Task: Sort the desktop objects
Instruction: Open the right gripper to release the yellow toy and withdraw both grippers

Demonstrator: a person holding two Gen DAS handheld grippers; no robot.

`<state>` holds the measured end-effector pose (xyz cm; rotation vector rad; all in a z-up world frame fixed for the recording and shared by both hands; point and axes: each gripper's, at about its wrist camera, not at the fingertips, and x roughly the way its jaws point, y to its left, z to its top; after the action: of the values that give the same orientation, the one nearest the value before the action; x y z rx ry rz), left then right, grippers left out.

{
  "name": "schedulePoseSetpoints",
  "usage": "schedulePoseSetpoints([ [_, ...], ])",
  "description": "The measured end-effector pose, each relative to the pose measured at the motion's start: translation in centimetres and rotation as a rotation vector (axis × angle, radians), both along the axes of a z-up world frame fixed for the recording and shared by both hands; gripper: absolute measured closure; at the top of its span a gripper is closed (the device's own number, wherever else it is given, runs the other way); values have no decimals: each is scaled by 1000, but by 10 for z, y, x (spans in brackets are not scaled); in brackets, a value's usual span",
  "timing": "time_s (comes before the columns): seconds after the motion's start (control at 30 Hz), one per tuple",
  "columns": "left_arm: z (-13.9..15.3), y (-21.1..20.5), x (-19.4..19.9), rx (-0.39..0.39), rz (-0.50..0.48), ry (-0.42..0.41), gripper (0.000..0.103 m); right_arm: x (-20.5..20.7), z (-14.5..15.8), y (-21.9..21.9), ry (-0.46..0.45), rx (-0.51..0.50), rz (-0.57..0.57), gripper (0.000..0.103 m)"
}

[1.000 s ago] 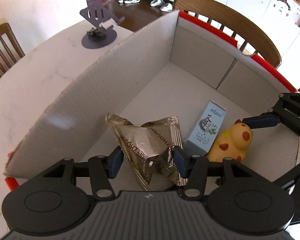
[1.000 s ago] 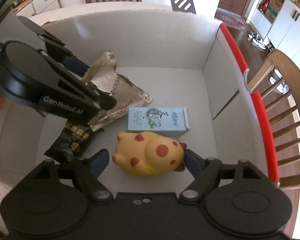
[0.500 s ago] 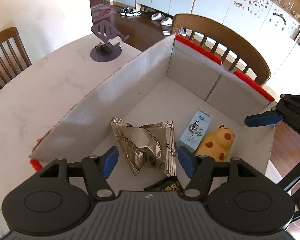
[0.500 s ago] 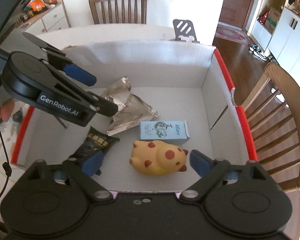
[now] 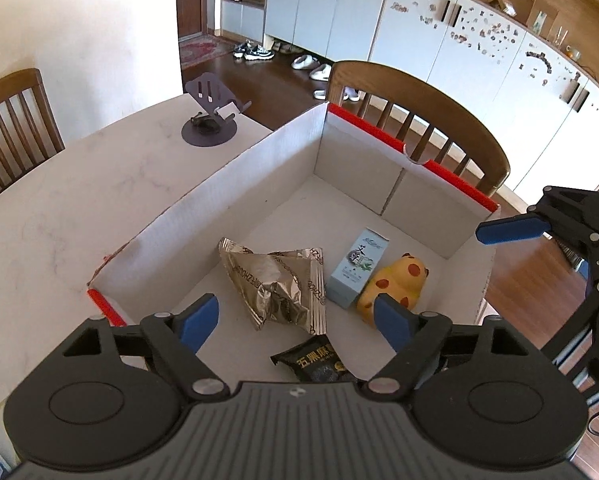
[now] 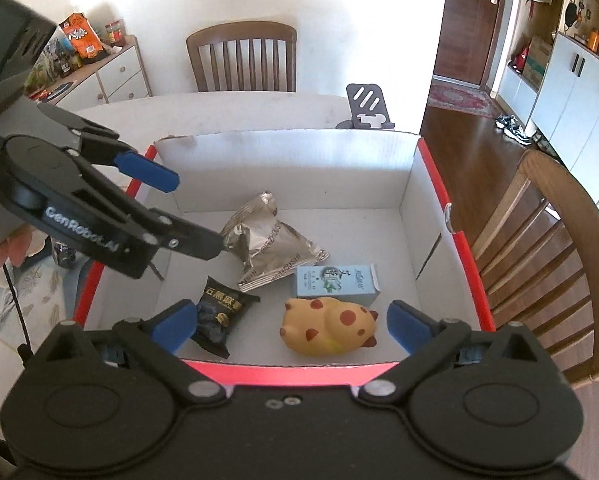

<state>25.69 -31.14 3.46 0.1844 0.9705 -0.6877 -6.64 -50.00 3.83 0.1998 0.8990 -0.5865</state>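
Left wrist view is showing the left gripper (image 5: pixel 295 322) hanging above the box (image 5: pixel 235 164), its jaws opening with nothing pressed between them. The foil bag (image 5: pixel 277 280) is lying on the box floor near the middle, the carton (image 5: pixel 357 268) just beside it, and the toy (image 5: pixel 395 284) touching the carton toward the box's near edge. A black packet (image 5: pixel 315 362) is lying near the box corner below the gripper. The right gripper (image 6: pixel 295 326) is also opening, empty, over the red-edged rim. The box is sitting on the table (image 5: pixel 59 200), and a stand (image 5: pixel 211 120) is standing at the table's far edge.
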Motion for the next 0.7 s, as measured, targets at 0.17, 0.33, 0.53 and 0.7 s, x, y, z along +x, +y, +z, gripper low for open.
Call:
schedulePoseSetpoints([
  [0.17,10,15,-12,-39,19,-14,18,-3,8,9,-22,-8,-2,1],
  [0.33,22,34,-29,-84,49,-35,18,0,17,24,-45,-26,7,1],
  [0.53,36,67,-52,-144,93,-54,18,9,23,47,-73,-30,27,1],
  [0.7,44,96,-69,-161,127,-79,18,24,25,71,-88,-31,58,1],
])
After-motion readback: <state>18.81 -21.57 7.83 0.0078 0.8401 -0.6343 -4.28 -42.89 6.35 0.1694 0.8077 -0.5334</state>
